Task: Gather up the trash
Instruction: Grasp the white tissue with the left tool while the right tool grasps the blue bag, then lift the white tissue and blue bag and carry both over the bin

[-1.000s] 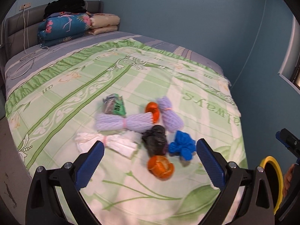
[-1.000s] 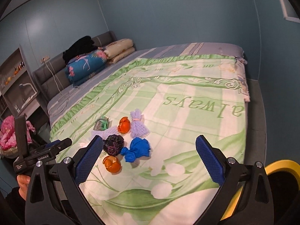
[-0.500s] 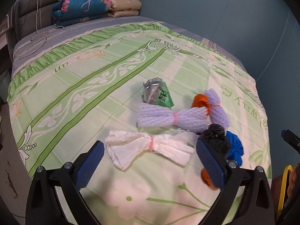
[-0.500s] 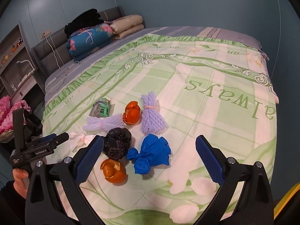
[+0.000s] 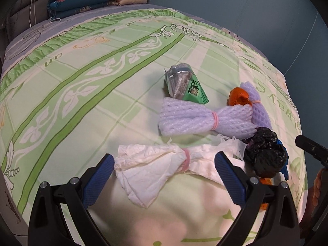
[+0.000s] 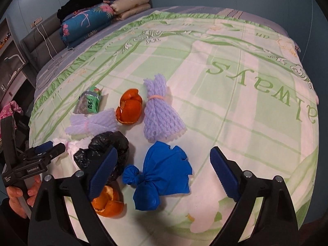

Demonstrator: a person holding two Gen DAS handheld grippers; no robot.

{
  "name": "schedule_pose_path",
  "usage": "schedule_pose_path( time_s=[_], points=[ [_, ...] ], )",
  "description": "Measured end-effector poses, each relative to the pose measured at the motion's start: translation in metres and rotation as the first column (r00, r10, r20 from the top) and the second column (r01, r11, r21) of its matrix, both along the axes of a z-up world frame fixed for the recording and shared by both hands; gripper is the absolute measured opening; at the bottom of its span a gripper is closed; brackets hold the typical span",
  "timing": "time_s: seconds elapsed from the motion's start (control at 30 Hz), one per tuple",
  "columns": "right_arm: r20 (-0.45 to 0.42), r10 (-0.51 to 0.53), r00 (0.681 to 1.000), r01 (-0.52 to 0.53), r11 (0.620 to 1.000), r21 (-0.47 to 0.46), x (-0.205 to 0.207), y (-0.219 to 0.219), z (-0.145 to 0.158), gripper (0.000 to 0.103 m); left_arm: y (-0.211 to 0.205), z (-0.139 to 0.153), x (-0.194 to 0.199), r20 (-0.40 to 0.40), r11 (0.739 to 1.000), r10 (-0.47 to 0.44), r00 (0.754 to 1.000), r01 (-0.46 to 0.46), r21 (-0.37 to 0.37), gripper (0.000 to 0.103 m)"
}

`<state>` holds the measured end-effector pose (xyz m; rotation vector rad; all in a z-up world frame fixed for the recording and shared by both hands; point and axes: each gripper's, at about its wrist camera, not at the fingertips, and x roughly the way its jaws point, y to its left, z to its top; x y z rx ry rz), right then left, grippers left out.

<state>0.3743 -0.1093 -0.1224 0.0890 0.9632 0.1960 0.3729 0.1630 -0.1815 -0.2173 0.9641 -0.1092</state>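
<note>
Trash lies clustered on the green bedspread (image 5: 86, 86). My left gripper (image 5: 164, 163) is open, its blue pads either side of a white tissue bundle (image 5: 155, 164) tied with a pink band. Behind it lie a lavender foam net (image 5: 205, 119), a green wrapper (image 5: 184, 85) and a black bag (image 5: 264, 153). My right gripper (image 6: 163, 155) is closing, with a knotted blue bag (image 6: 164, 174) between its pads, untouched. Nearby are the black bag (image 6: 106, 149), an orange peel (image 6: 108, 203), another peel (image 6: 130, 108) and a second foam net (image 6: 160, 114).
Folded quilts and pillows (image 6: 88, 20) are stacked at the headboard. A shelf unit (image 6: 10, 61) stands past the bed's left edge. A hand (image 6: 18, 194) holds the left tool at the lower left of the right wrist view. Blue walls surround the bed.
Both grippers have come down closer to the bed. The left one shifted from the peel and black bag over to the white tissue; the right one came over the blue bag.
</note>
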Motion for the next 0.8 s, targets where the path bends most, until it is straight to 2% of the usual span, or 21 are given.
schedule_pose_path(
  time_s=[0.17, 0.27, 0.37, 0.43, 0.57, 0.63, 0.7, 0.73, 0.8],
  points=[
    [-0.042, -0.001, 0.999, 0.001, 1.0, -0.014, 0.005, 0.002, -0.02, 0.084, 0.0, -0.011, 0.005, -0.008, 1.0, -0.018, 1.0, 0.018, -0.021, 0.091],
    [-0.047, -0.002, 0.999, 0.001, 1.0, -0.024, 0.006, 0.004, -0.024, 0.083, -0.002, -0.015, 0.006, -0.003, 0.999, -0.039, 0.999, 0.039, -0.005, 0.087],
    [-0.061, -0.007, 0.998, 0.005, 0.999, -0.033, 0.009, 0.006, -0.031, 0.075, -0.005, -0.016, 0.007, -0.001, 0.999, -0.053, 0.999, 0.053, 0.008, 0.079],
    [-0.073, -0.013, 0.997, 0.01, 0.999, -0.036, 0.01, 0.007, -0.035, 0.071, -0.007, -0.015, 0.006, 0.004, 0.998, -0.06, 0.998, 0.06, 0.015, 0.065],
    [-0.094, -0.007, 0.996, 0.001, 0.998, -0.059, 0.011, 0.013, -0.043, 0.061, -0.011, -0.013, 0.004, 0.007, 0.997, -0.076, 0.997, 0.076, 0.012, 0.047],
    [-0.111, -0.01, 0.994, 0.002, 0.998, -0.07, 0.012, 0.015, -0.049, 0.054, -0.015, -0.012, 0.002, 0.01, 0.996, -0.091, 0.996, 0.091, 0.015, 0.034],
    [-0.12, -0.005, 0.993, -0.004, 0.997, -0.072, 0.011, 0.016, -0.052, 0.045, -0.018, -0.01, 0.0, 0.016, 0.995, -0.098, 0.995, 0.097, 0.029, 0.029],
    [-0.116, -0.001, 0.993, -0.008, 0.997, -0.079, 0.009, 0.018, -0.052, 0.043, -0.02, -0.008, -0.002, 0.022, 0.994, -0.1, 0.995, 0.099, 0.038, 0.024],
    [-0.112, 0.005, 0.994, -0.015, 0.996, -0.089, 0.008, 0.02, -0.051, 0.035, -0.02, -0.006, -0.003, 0.026, 0.995, -0.098, 0.995, 0.098, 0.036, 0.021]
  ],
)
